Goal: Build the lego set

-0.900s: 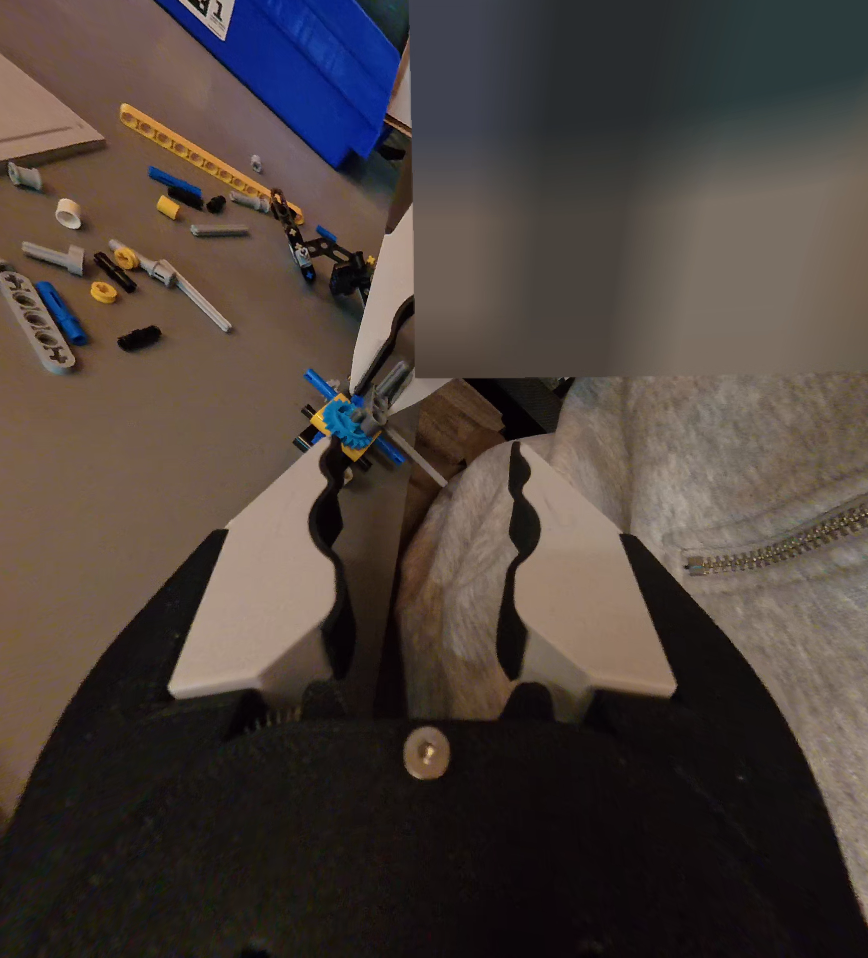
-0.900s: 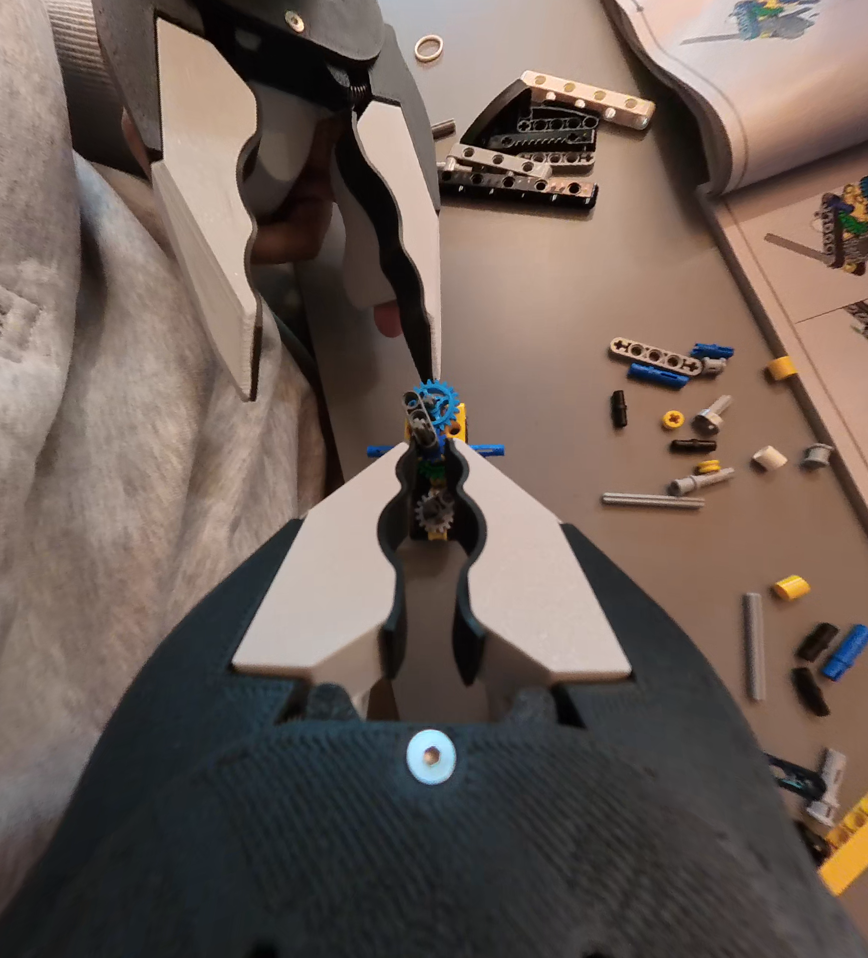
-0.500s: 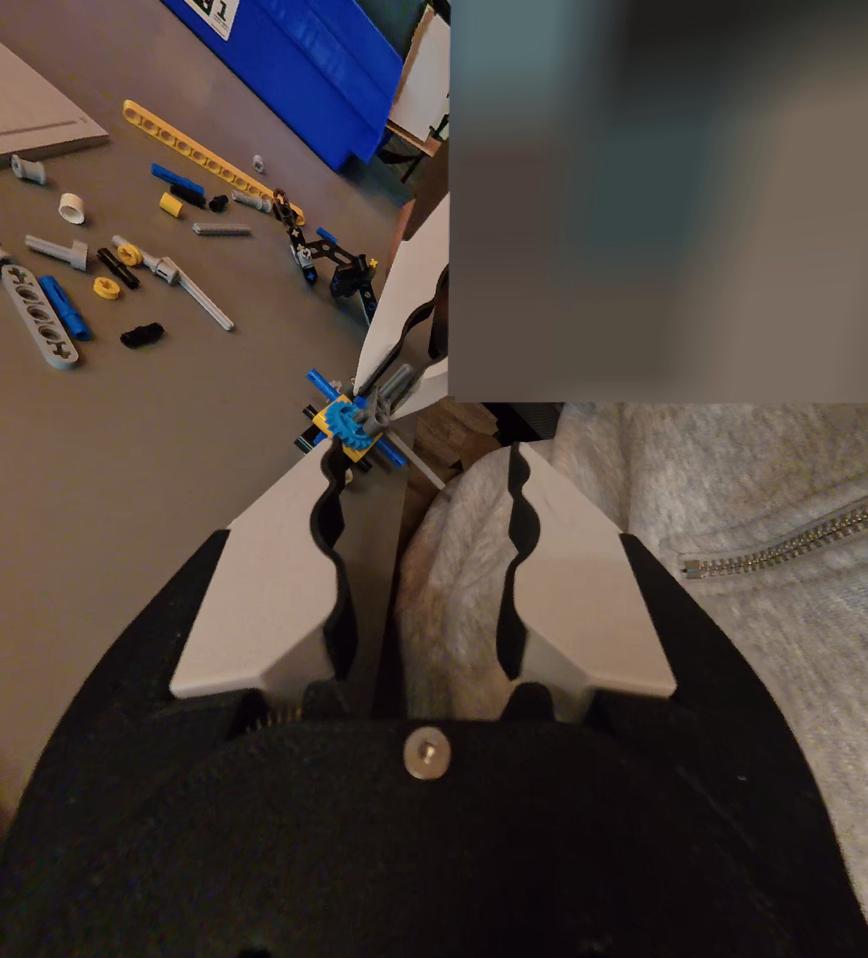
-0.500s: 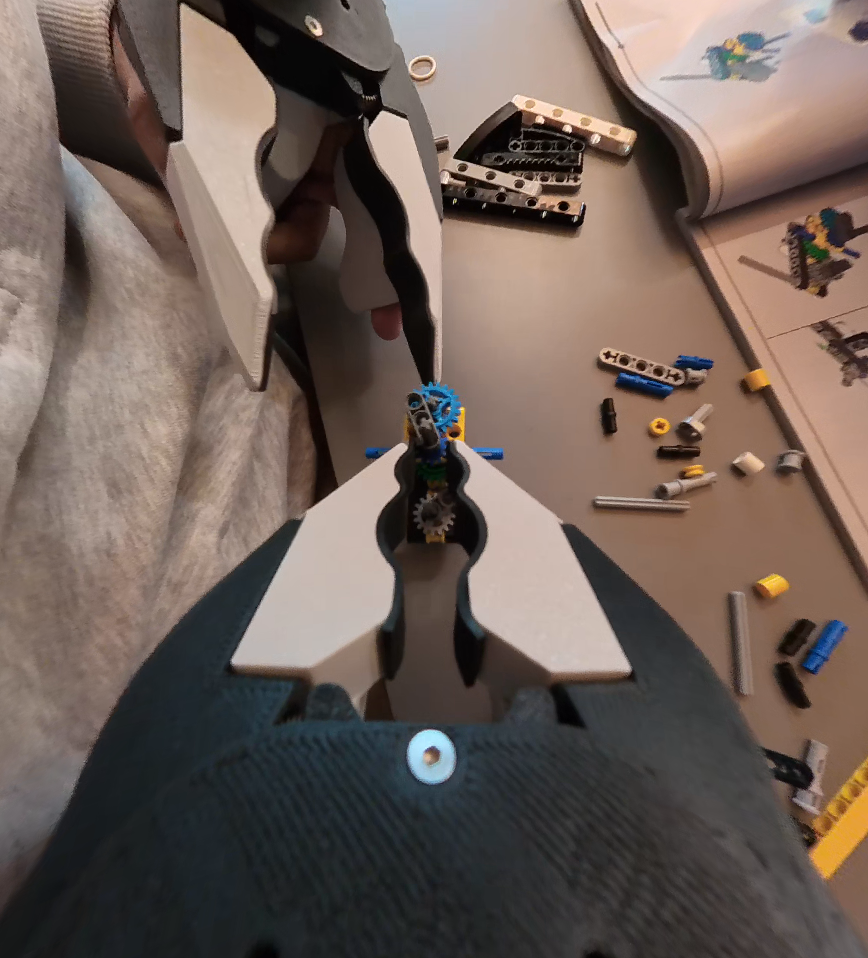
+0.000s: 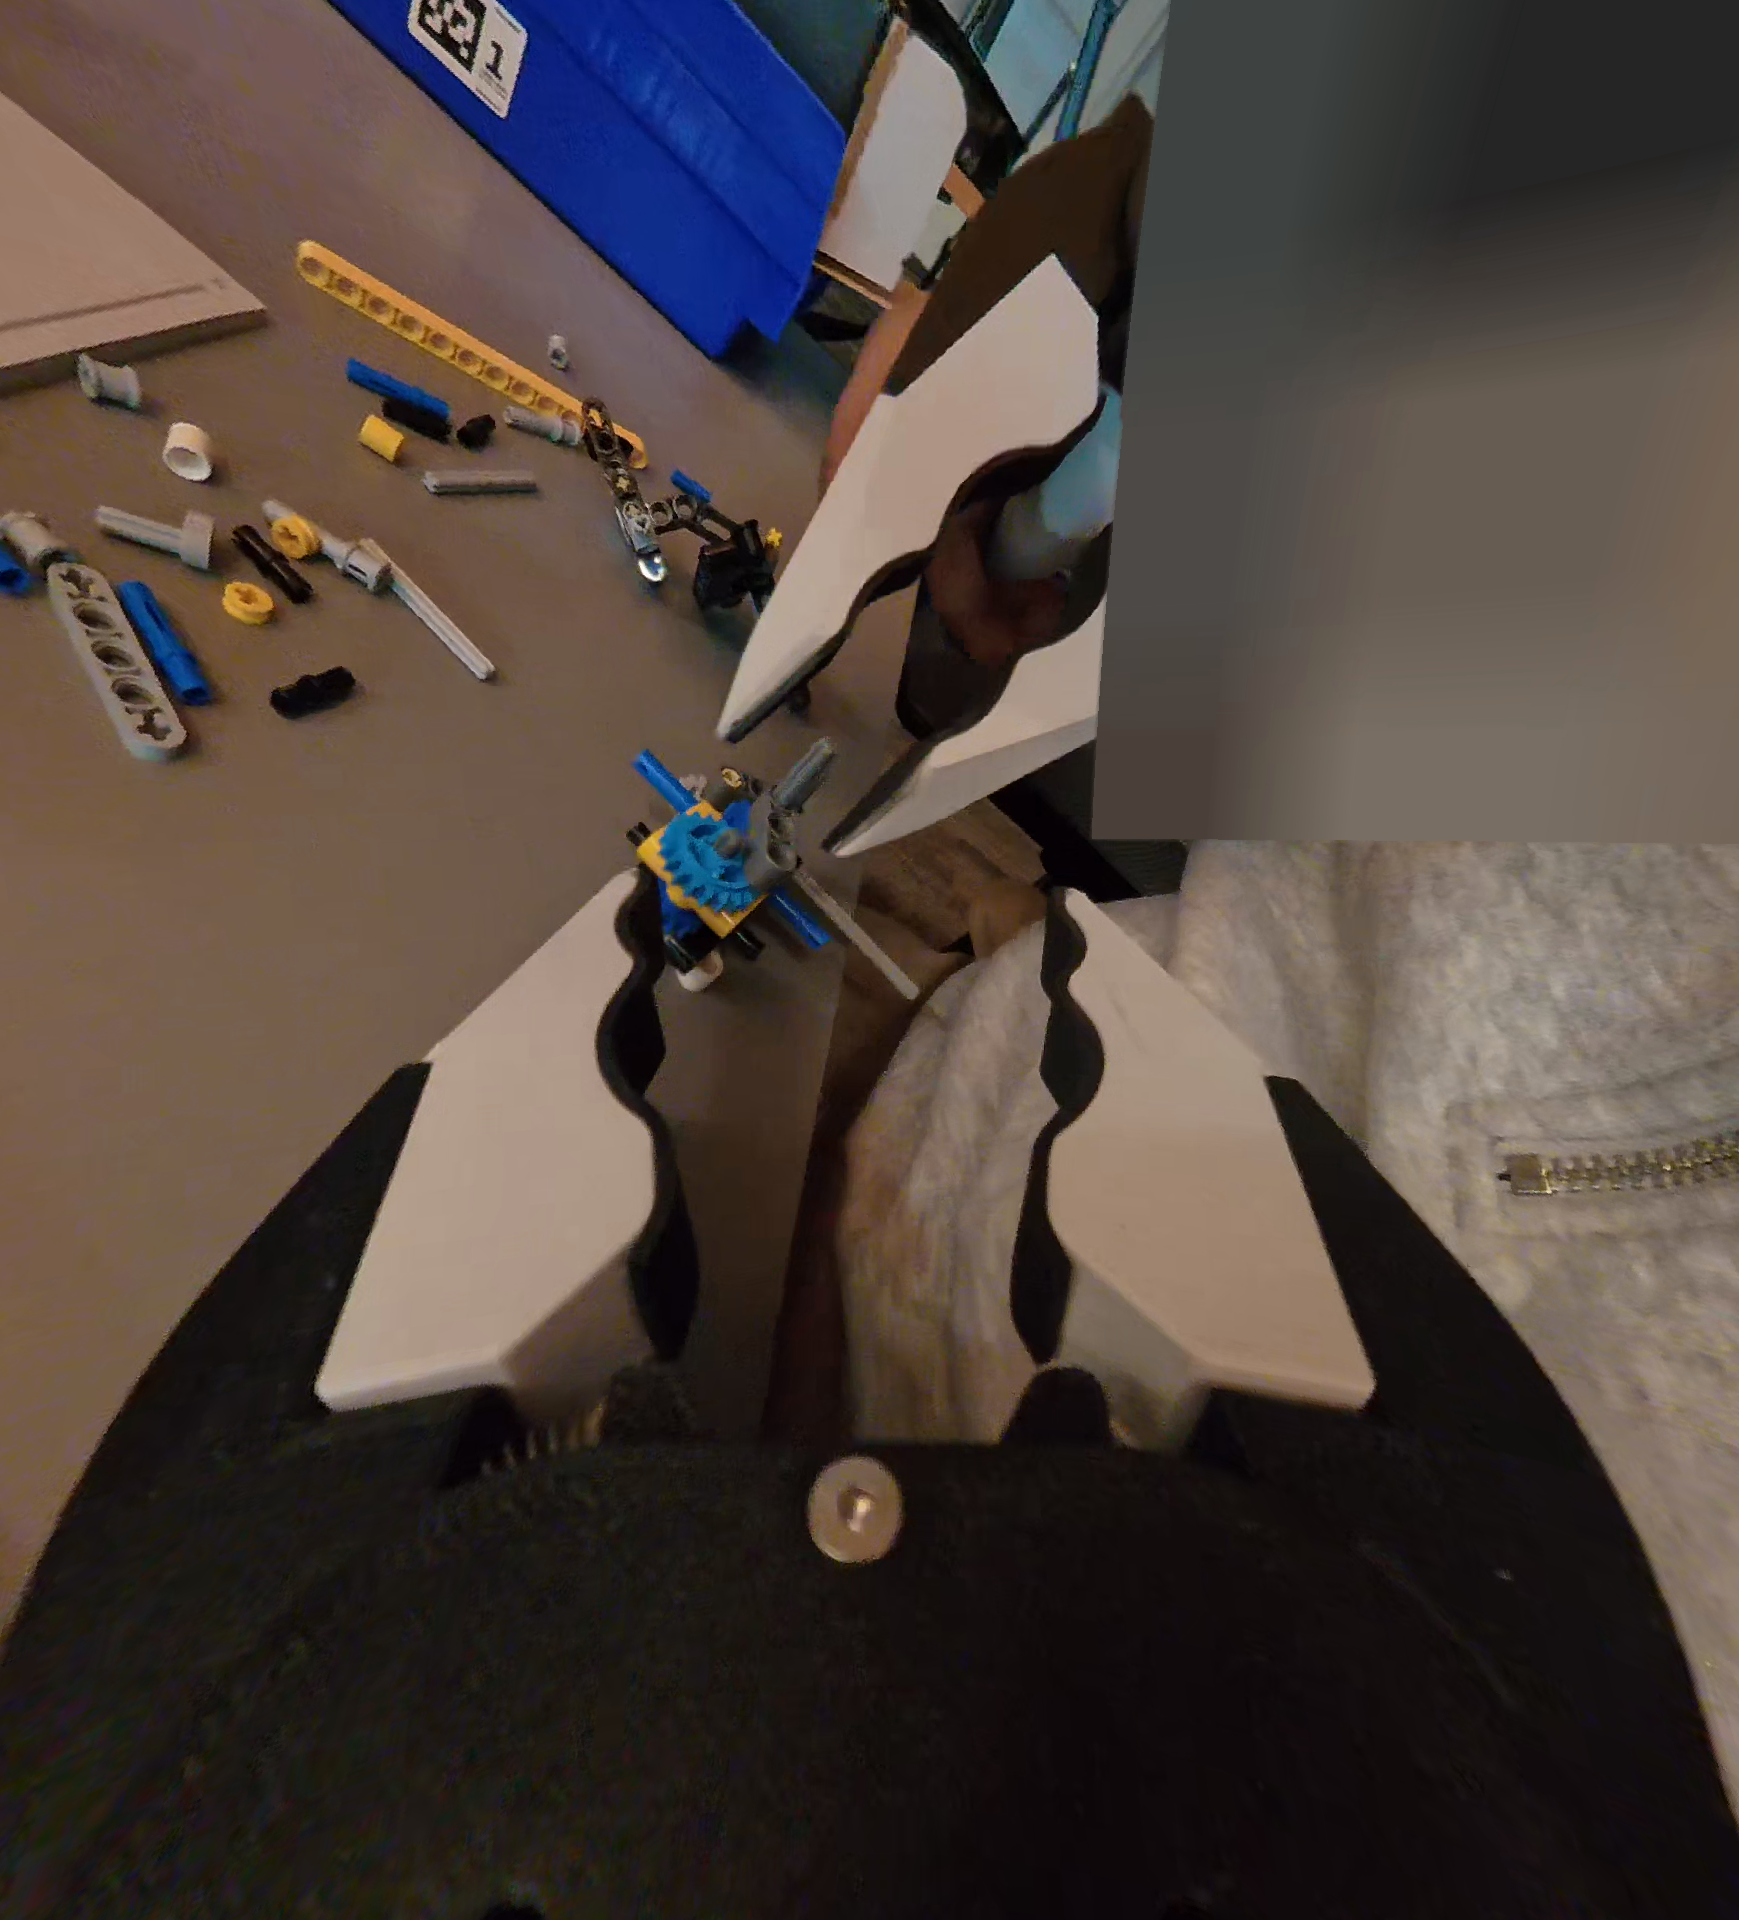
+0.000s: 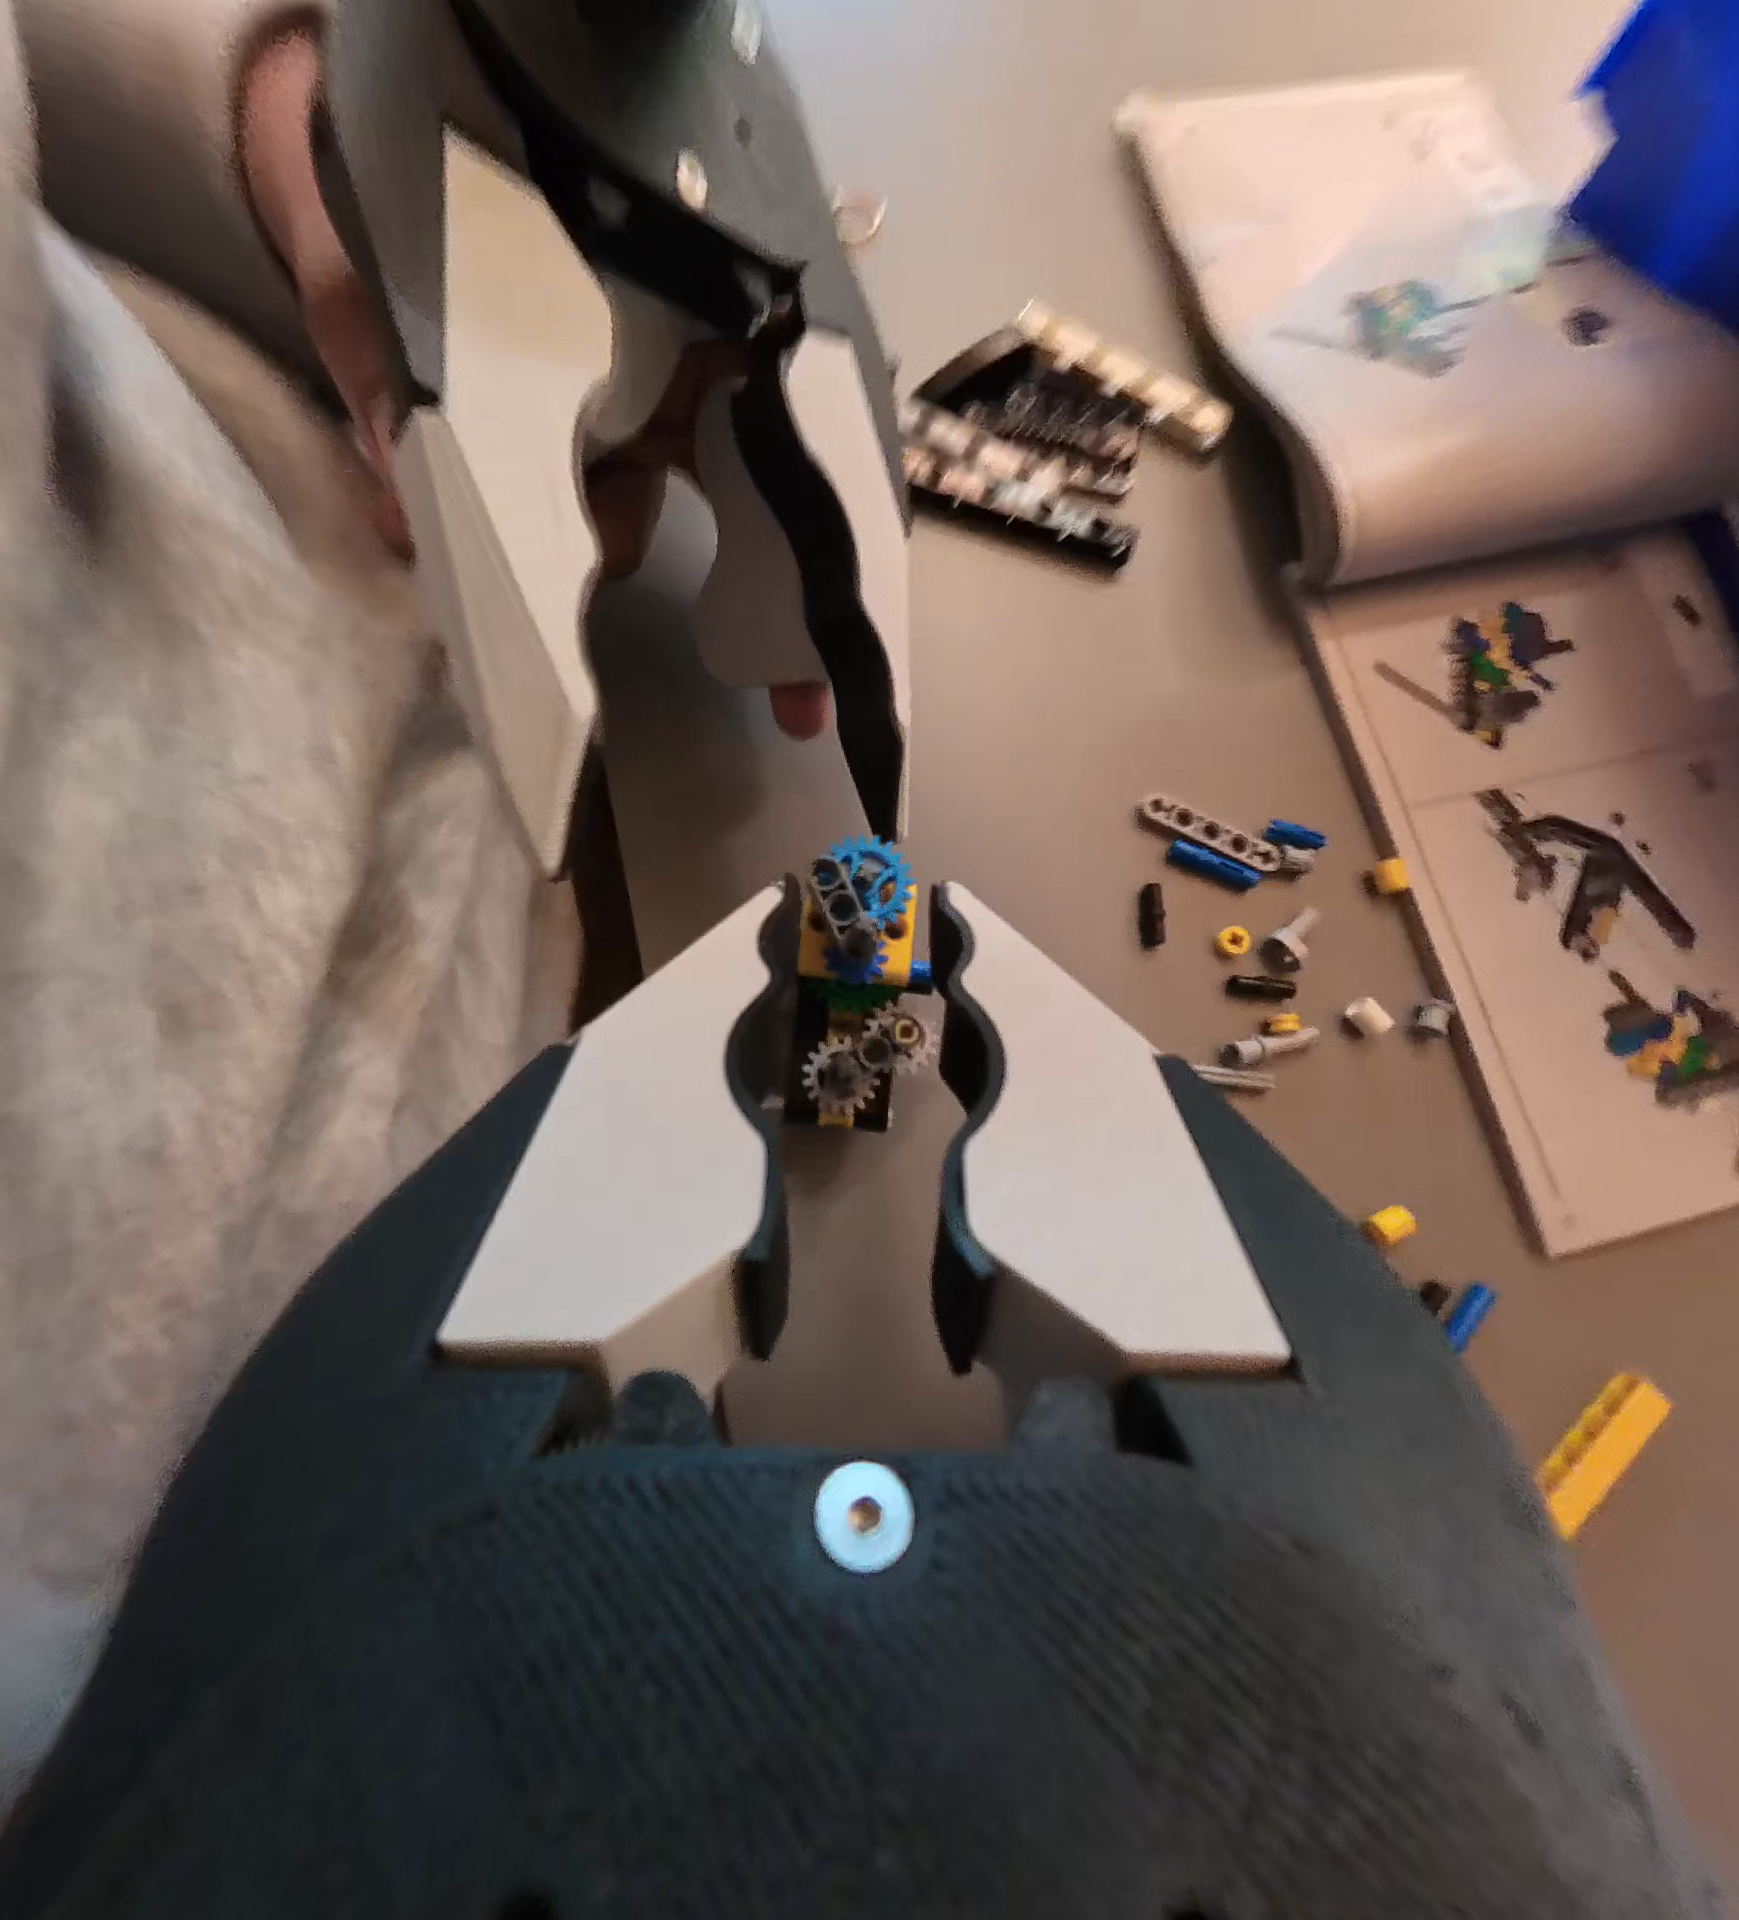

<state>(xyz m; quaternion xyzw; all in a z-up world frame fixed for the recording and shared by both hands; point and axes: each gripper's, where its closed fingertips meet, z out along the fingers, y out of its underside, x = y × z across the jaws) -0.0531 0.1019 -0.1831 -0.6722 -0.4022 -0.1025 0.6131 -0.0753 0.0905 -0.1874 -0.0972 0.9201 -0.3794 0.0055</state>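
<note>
Left tongs point(image 5: 844, 894): released, jaws spread wide and empty, hanging over the near edge of the bench point(image 5: 221, 987), left fingertip just beside the lego assembly point(image 5: 714, 868). Right tongs point(image 6: 857, 891): also released, jaws parted either side of the assembly; cannot tell whether the pads touch it. Sits at the near edge of the bench, that assembly: yellow block, blue gear on top, small grey gears lower down, blue axles sticking out sideways. Close by, a grey fleece jacket point(image 5: 1467, 1039). Toward the far edge, a long yellow beam point(image 5: 460, 348) beside a blue bin point(image 5: 636, 135). Open instruction booklet point(image 6: 1571, 935) along the right side, a stack of black beams point(image 6: 1041, 436) beyond, small loose pieces point(image 5: 252, 603) scattered between.
</note>
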